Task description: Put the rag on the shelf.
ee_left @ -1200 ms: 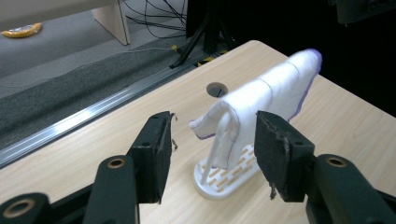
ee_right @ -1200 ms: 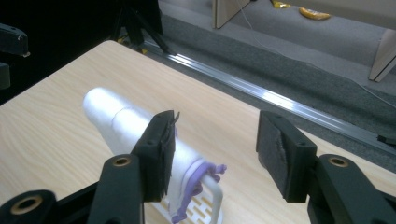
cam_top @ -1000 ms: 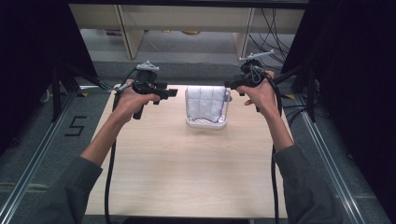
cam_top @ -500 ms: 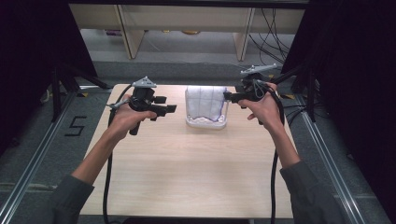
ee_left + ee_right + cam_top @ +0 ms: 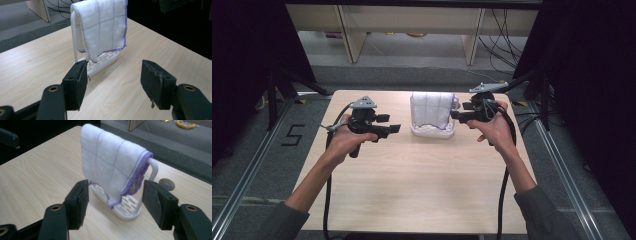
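The left gripper point(image 5: 393, 129) hung with jaws spread and empty, held in the left hand point(image 5: 343, 141), forearm stretched up from the near edge, pointing toward the rack. The right gripper point(image 5: 455, 115), likewise spread and empty, sat in the right hand point(image 5: 493, 127), aimed inward just beside the rack. Between them, a white cloth point(image 5: 432, 109) with purple edging draped over a white rack point(image 5: 432, 132) toward the desk's point(image 5: 422, 190) far edge.
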A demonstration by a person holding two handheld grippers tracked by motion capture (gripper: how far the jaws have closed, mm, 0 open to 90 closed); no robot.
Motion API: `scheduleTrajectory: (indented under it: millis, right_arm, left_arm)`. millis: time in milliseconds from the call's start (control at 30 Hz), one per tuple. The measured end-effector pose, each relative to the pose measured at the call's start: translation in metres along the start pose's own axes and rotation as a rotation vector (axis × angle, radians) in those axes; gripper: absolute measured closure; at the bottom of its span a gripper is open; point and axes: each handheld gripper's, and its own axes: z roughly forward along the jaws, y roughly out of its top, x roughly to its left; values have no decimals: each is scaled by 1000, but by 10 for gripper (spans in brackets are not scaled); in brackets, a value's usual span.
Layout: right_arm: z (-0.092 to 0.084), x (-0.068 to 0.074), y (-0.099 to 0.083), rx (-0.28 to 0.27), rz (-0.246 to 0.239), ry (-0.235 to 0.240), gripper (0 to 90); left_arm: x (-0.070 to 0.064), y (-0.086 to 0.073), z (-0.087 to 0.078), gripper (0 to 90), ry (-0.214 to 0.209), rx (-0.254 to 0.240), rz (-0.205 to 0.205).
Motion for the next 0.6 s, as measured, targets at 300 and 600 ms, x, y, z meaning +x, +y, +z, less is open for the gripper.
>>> scheduleTrajectory:
  millis: [300, 600]
  right_arm:
    - [-5, 13, -19, -27, 22, 39, 324]
    - [-5, 27, -48, -64, 46, 103, 318]
  left_arm:
    - [-9, -21, -7, 343, -4, 4, 10]
    - [-21, -48, -6, 305, -15, 16, 40]
